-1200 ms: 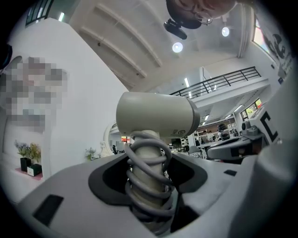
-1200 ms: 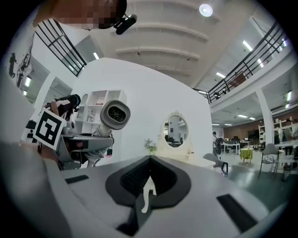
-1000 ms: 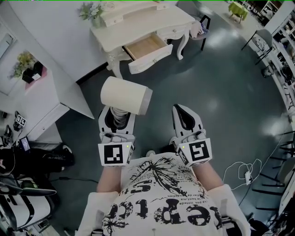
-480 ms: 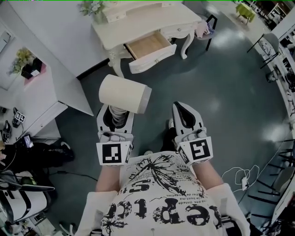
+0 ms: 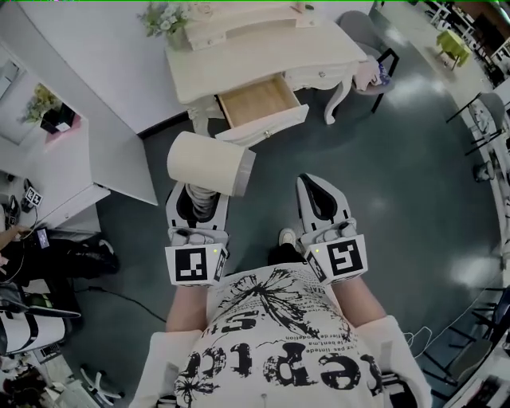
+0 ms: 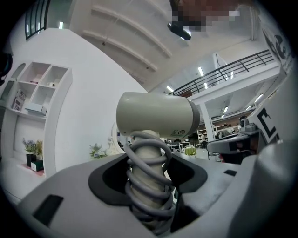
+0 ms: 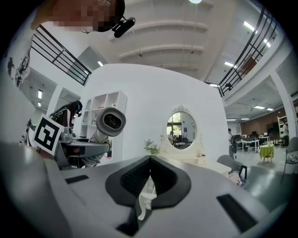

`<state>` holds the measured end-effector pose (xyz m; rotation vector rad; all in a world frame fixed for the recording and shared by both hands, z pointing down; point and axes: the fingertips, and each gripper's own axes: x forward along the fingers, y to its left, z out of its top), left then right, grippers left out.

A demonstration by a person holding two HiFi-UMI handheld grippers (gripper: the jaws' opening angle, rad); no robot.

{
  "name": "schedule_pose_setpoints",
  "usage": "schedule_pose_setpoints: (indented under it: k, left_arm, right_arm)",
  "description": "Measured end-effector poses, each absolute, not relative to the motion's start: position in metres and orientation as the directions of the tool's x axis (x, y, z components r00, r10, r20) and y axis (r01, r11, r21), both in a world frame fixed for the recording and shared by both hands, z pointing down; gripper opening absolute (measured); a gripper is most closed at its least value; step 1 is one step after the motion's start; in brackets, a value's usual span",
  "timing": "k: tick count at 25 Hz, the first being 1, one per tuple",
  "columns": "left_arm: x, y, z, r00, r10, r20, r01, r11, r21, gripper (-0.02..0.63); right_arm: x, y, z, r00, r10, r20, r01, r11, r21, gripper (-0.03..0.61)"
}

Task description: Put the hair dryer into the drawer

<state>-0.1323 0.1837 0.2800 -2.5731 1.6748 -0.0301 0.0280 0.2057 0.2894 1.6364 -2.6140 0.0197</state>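
Dark glossy floor [image 5: 398, 199] ran up to a cream dressing table [image 5: 263, 52] set against a white wall, with its drawer [image 5: 259, 103] pulled open and showing a bare wooden bottom. A vase of flowers [image 5: 163, 17] stood at the table's left end, and a chair [image 5: 362, 32] stood beside the right end.

A person in a white printed shirt [image 5: 279, 343] faced the table with both forearms extended forward from the torso, parallel and apart, at equal reach.

The left gripper [image 5: 198, 205] was clenched on the handle of the hair dryer [image 5: 209, 163], with the coiled grey cord [image 6: 148, 186] wound round that handle between the jaws. The handle ran along the jaws, pointing away from the person. The barrel lay crosswise to it, long axis left to right, its grey-ringed end toward the right gripper [image 5: 319, 195]. The dryer was held above the floor, short of the drawer and outside it.

The right gripper was empty, its jaws brought together with nothing between them
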Motion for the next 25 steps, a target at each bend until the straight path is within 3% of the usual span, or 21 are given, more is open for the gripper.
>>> schedule_pose_setpoints:
  k: [12,25]
  left_arm:
    - [-0.051,0.092,0.286,0.274,-0.962,-0.006,-0.959,-0.273,-0.072,0.252]
    - [-0.065,-0.018,0.307,0.243,-0.969,0.039,-0.968,-0.245,-0.053,0.252]
  right_arm:
    - [0.114,0.091,0.297,-0.56,-0.825,0.08,-0.827,0.562,0.005,0.017]
    - [0.098,-0.02,0.32,-0.594,-0.794,0.13,-0.802,0.598,-0.013,0.017]
